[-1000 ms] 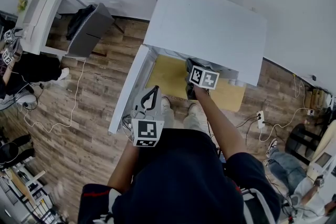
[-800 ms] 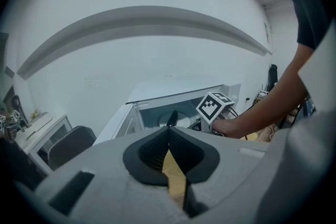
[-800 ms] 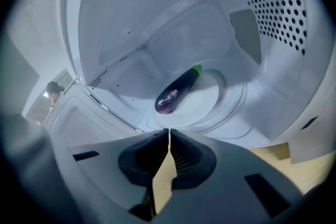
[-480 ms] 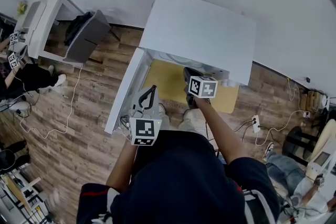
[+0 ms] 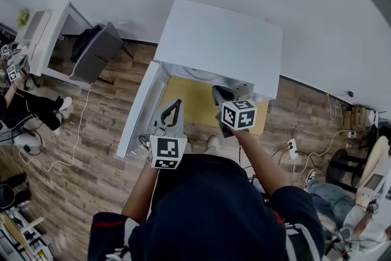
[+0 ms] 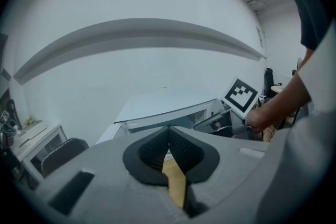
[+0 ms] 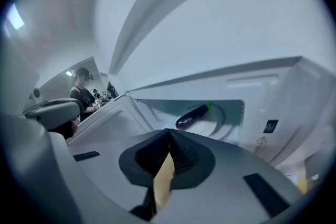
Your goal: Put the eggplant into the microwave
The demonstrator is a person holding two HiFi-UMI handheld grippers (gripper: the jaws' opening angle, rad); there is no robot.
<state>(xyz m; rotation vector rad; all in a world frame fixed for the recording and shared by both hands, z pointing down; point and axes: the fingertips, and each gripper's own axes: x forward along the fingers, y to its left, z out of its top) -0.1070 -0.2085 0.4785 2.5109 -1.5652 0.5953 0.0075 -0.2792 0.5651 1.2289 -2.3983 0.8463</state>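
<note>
The white microwave [image 5: 220, 46] stands with its door [image 5: 137, 110] swung open to the left. In the right gripper view a dark purple eggplant [image 7: 191, 115] with a green stem lies on the turntable inside the microwave's cavity. My right gripper [image 7: 169, 134] is shut with nothing in it and is held just outside the opening, apart from the eggplant; the head view shows it [image 5: 220, 95] in front of the cavity. My left gripper [image 5: 173, 108] hangs near the open door, shut and empty. Its own view looks at the microwave [image 6: 163, 105] and the right gripper's marker cube [image 6: 240, 96].
A yellow surface [image 5: 195, 101] lies in front of the microwave. To the left are a white desk [image 5: 52, 33] and a grey chair [image 5: 98, 46]. A person [image 5: 18, 101] sits at the far left. Cables and a power strip [image 5: 292, 147] lie on the wooden floor.
My right gripper has risen and drawn back from the microwave opening, rolling as it went. The left gripper has shifted a little upward. The door stays open.
</note>
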